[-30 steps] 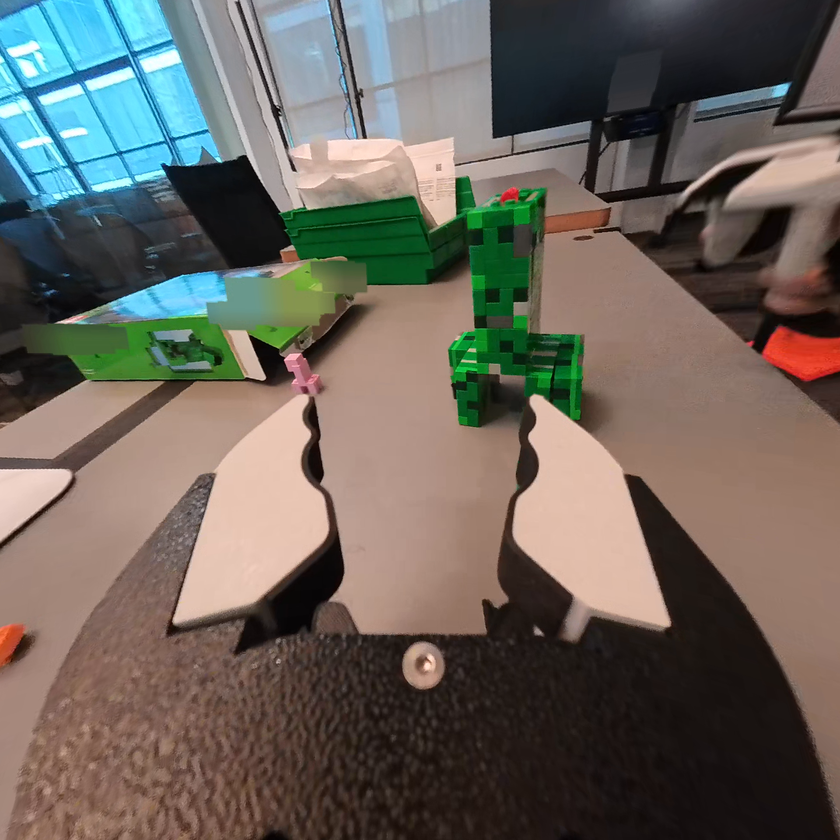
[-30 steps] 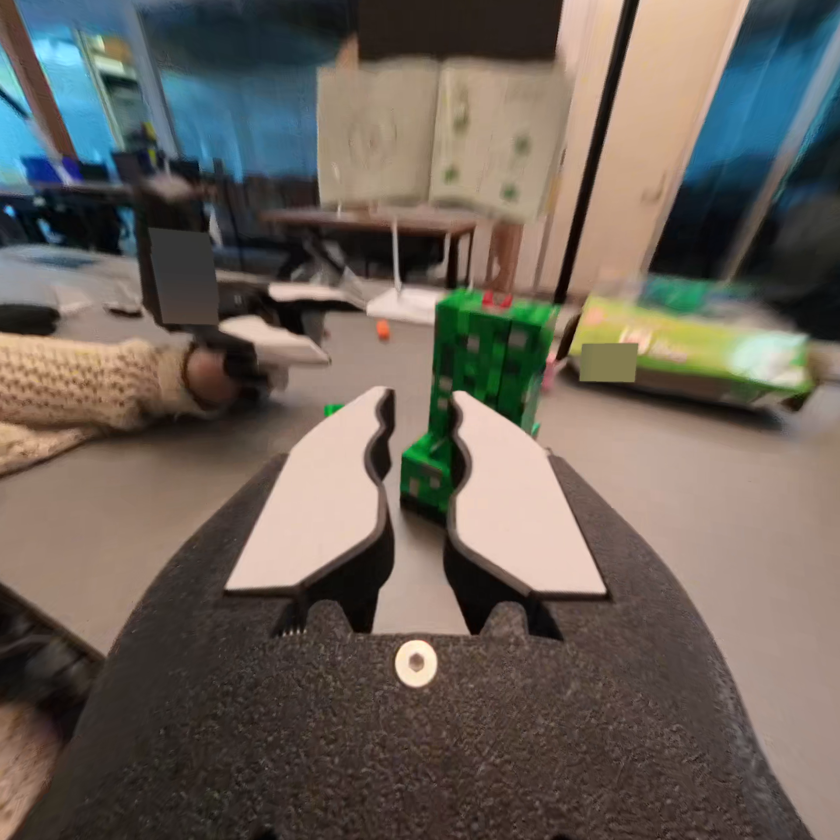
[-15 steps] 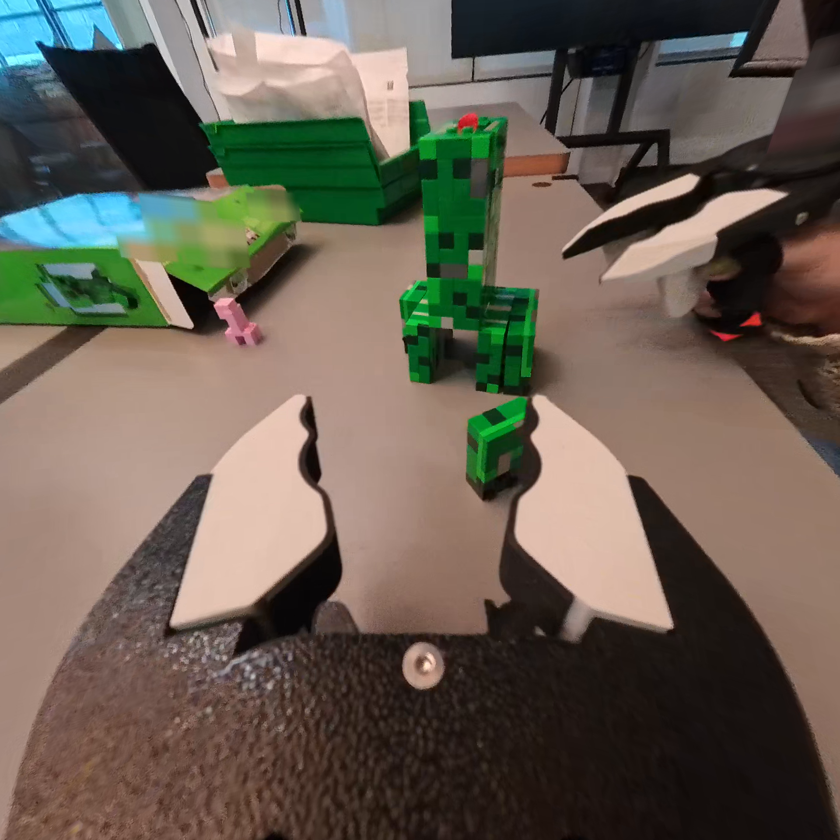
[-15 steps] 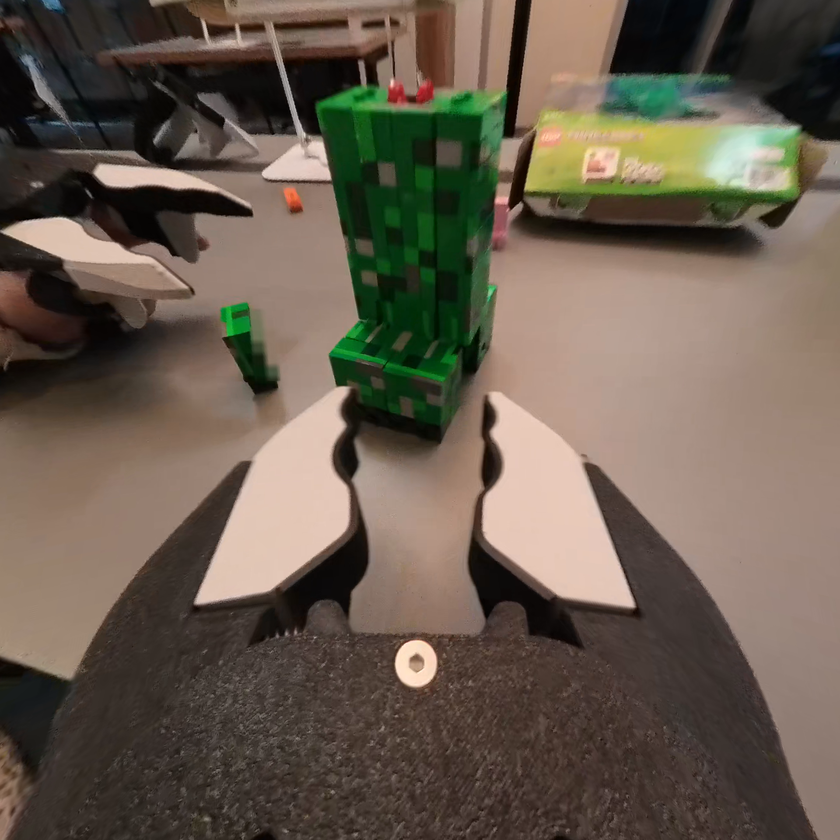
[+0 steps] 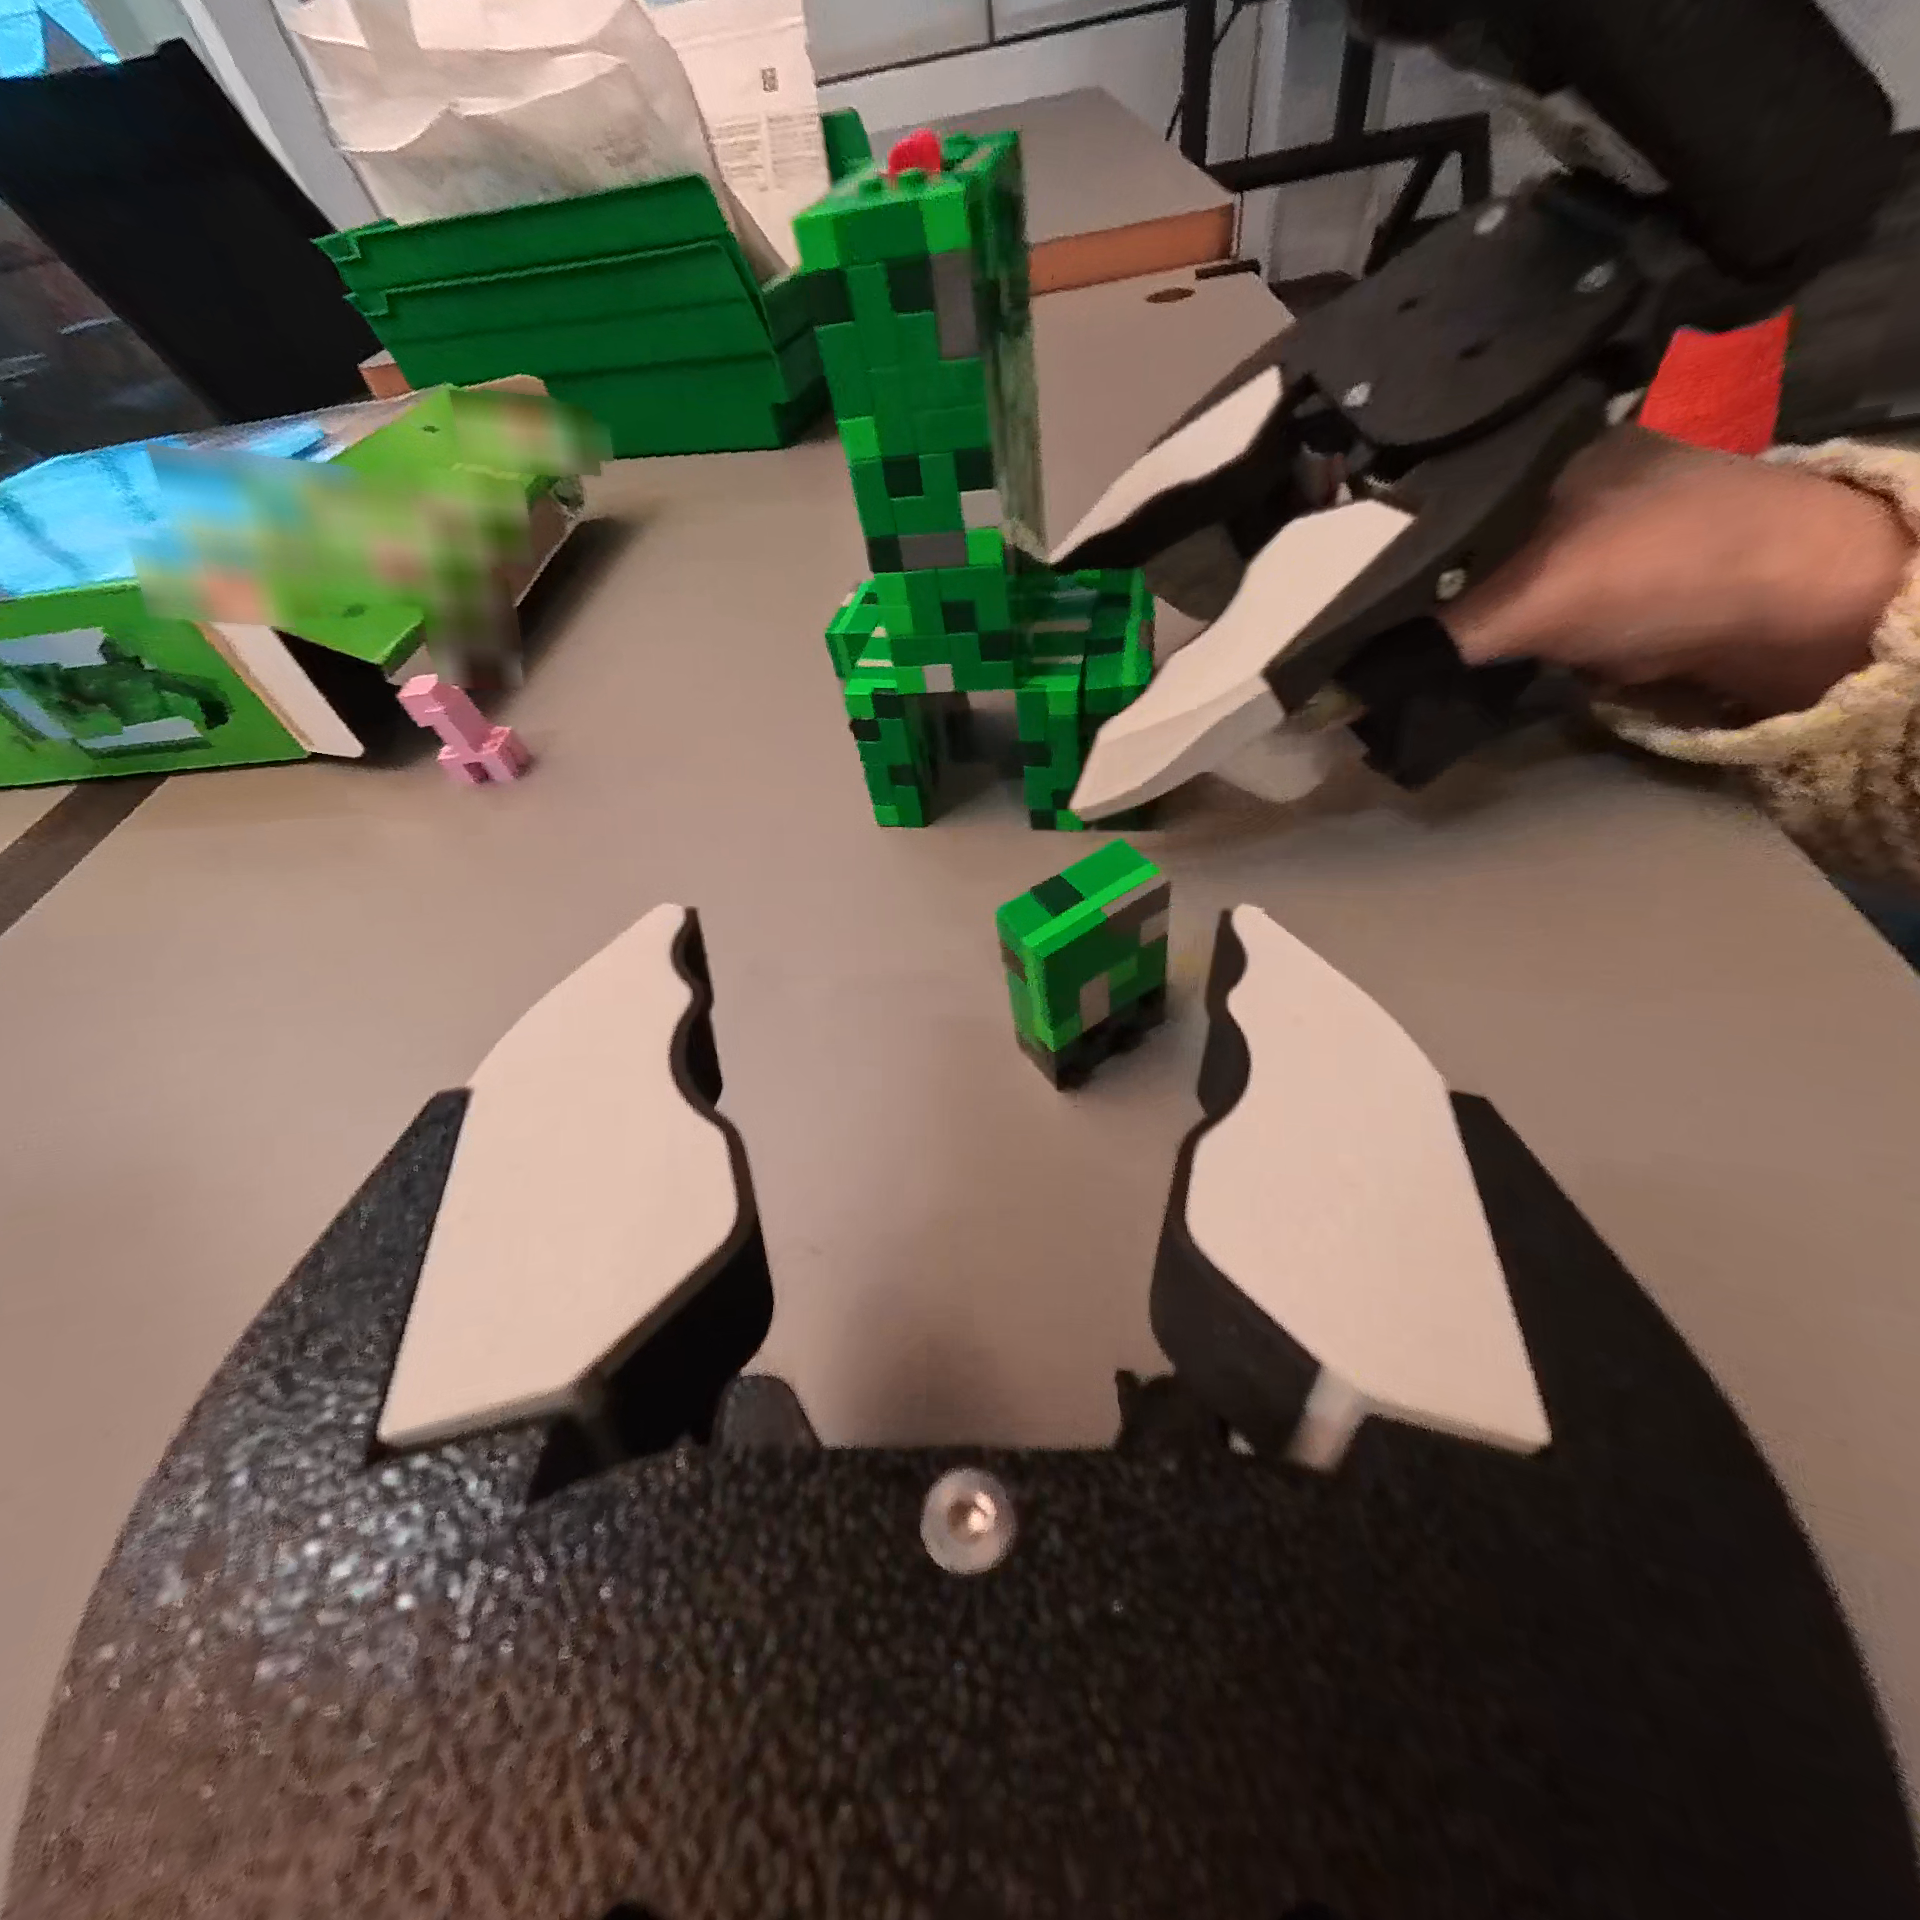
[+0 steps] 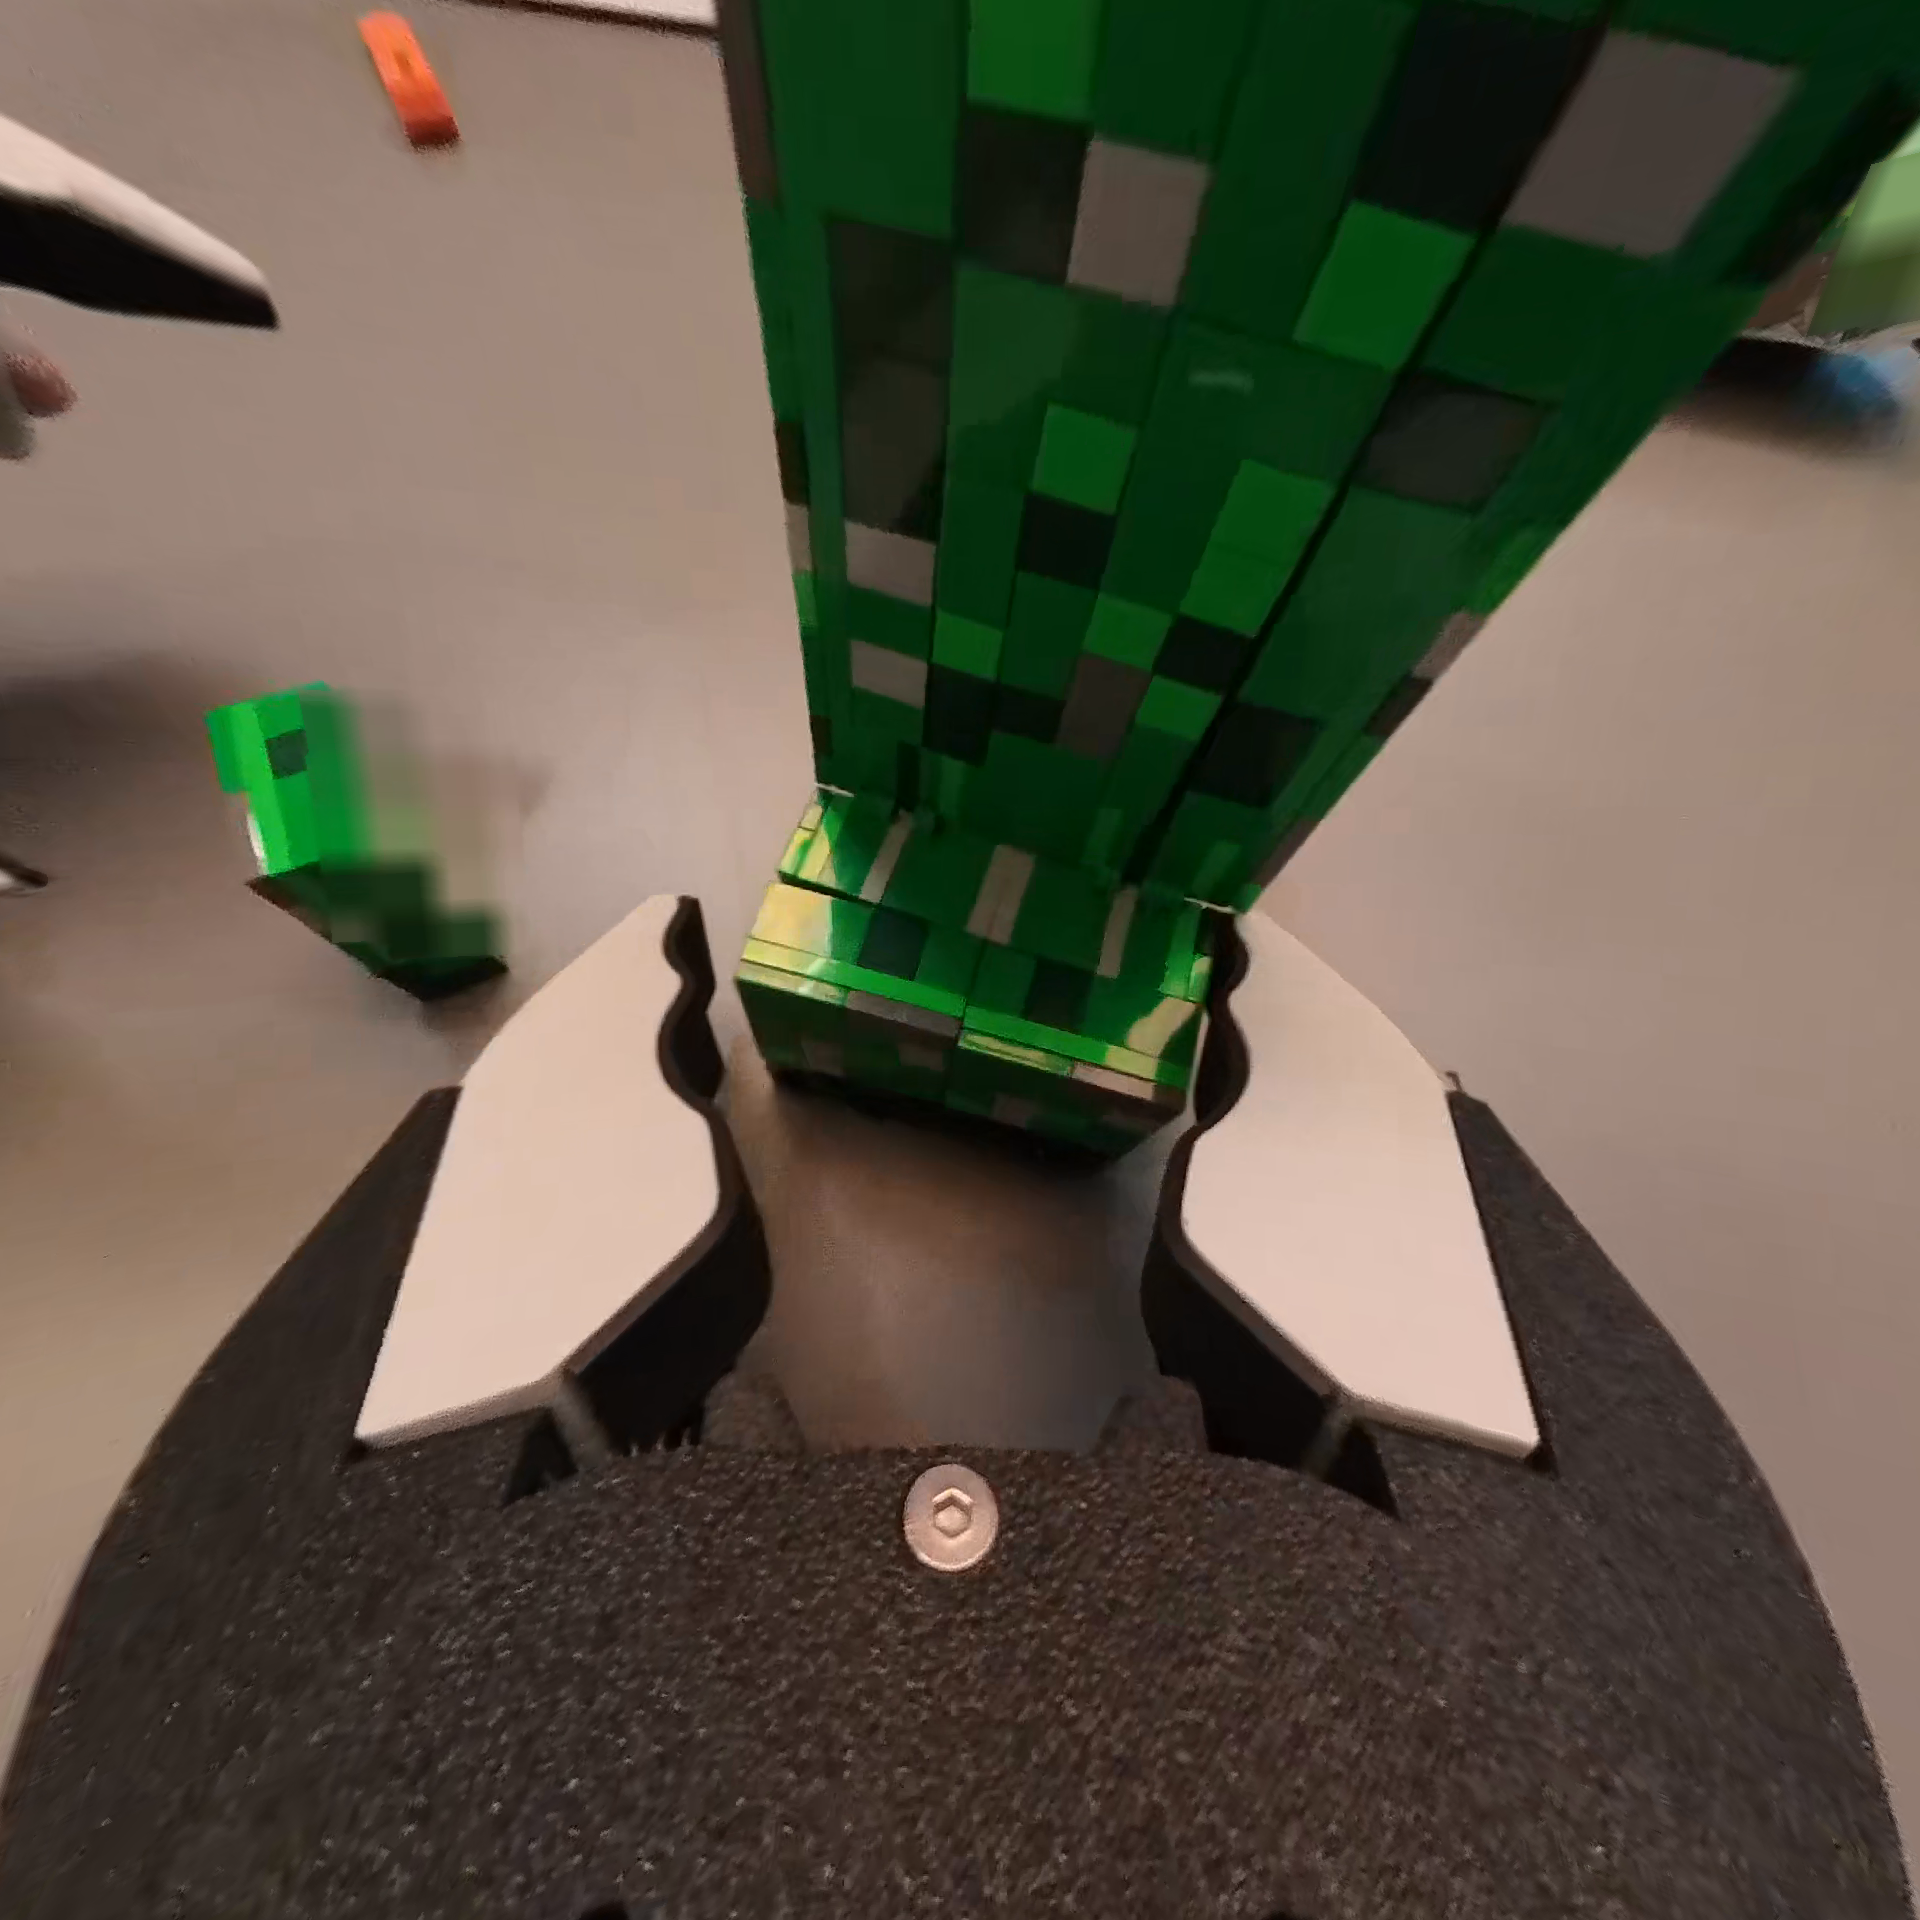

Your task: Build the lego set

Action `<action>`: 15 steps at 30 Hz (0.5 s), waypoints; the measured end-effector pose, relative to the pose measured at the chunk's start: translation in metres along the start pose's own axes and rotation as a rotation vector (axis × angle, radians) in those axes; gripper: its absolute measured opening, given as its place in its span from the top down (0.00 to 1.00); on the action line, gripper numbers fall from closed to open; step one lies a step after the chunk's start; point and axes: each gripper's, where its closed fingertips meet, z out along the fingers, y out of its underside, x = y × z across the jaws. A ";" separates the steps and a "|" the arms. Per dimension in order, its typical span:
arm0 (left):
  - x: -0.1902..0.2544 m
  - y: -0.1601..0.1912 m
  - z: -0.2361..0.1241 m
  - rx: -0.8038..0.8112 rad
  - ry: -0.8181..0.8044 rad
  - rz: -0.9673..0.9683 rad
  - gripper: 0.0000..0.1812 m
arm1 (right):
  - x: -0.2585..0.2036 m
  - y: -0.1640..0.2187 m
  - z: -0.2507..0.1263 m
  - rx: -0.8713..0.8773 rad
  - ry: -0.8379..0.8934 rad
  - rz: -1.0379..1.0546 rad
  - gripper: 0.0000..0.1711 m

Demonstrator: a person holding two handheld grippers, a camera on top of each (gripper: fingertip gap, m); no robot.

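Note:
A tall green pixel-pattern lego figure (image 5: pixel 935 488) stands on the grey table (image 5: pixel 312 987); it fills the right wrist view (image 6: pixel 1143 468). A small loose green lego block (image 5: pixel 1086 971) stands in front of it, seen at the left in the right wrist view (image 6: pixel 312 821). My left gripper (image 5: pixel 956 935) is open, with the block just inside its right finger, not gripped. My right gripper (image 6: pixel 961 935) is open with its fingers on either side of the figure's feet (image 6: pixel 966 997); it shows at the figure's right side in the left wrist view (image 5: pixel 1101 675).
A small pink lego piece (image 5: pixel 468 732) and a green lego box (image 5: pixel 208 623) lie at the left. Green stacked trays (image 5: pixel 582 312) with a white paper bag (image 5: pixel 499 104) stand behind. An orange piece (image 6: pixel 410 78) lies far off. A hand (image 5: pixel 1683 582) holds the right gripper.
My right gripper opened wider and moved in until its fingers straddle the figure's feet. My left gripper moved closer to the loose green block, which came into view half a second ago.

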 end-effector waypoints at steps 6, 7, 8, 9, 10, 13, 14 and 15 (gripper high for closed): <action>0.012 0.000 0.001 -0.049 0.051 0.045 0.60 | 0.006 0.003 -0.003 0.011 -0.117 -0.074 0.52; 0.011 -0.001 0.001 -0.060 0.033 0.030 0.59 | 0.006 0.004 -0.004 0.016 -0.158 -0.100 0.52; 0.011 -0.001 0.002 -0.074 0.014 0.010 0.57 | 0.006 0.004 -0.005 0.020 -0.200 -0.134 0.52; 0.012 -0.001 0.004 -0.094 0.000 -0.009 0.54 | 0.006 0.005 -0.006 0.025 -0.246 -0.175 0.52; 0.015 0.001 0.007 -0.122 -0.011 -0.022 0.51 | 0.006 0.005 -0.006 0.030 -0.294 -0.212 0.52; 0.027 0.013 0.020 -0.205 -0.026 -0.011 0.48 | 0.004 0.007 -0.009 0.051 -0.456 -0.333 0.51; 0.029 0.017 0.024 -0.236 -0.038 0.007 0.49 | 0.003 0.007 -0.009 0.058 -0.508 -0.373 0.51; 0.029 0.021 0.027 -0.262 -0.058 0.025 0.50 | 0.003 0.008 -0.010 0.066 -0.559 -0.413 0.51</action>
